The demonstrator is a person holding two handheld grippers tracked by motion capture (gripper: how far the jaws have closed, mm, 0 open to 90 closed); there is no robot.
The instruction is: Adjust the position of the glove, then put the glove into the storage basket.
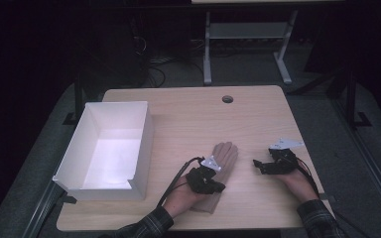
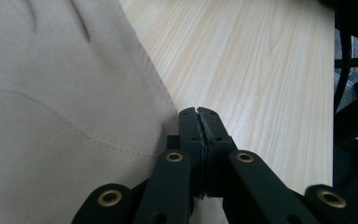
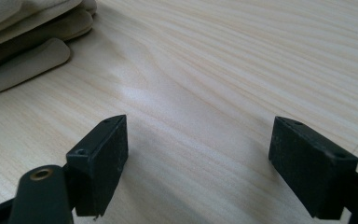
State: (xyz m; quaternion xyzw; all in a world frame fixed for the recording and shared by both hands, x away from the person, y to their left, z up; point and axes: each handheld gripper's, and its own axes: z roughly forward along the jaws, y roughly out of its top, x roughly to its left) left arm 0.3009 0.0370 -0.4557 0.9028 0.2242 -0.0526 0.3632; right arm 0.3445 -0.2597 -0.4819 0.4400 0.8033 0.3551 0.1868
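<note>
A beige glove [image 1: 225,153] lies flat on the wooden table [image 1: 188,124], fingers pointing away from me. My left gripper [image 1: 213,184] rests low over the glove's right edge near the cuff. In the left gripper view the glove [image 2: 51,116] fills the left side, and the left gripper [image 2: 198,114] is shut, jaws pressed together right against the glove's edge with nothing seen between them. My right gripper [image 1: 256,166] sits on the table to the right of the glove. In the right gripper view it [image 3: 200,140] stands wide open over bare wood, with the glove's fingertips [image 3: 32,28] at upper left.
An open white box [image 1: 74,148] stands at the table's left side, nothing seen inside. A round cable hole [image 1: 227,98] is near the far edge. Beyond the table are a metal desk frame [image 1: 207,54] and cables on the floor.
</note>
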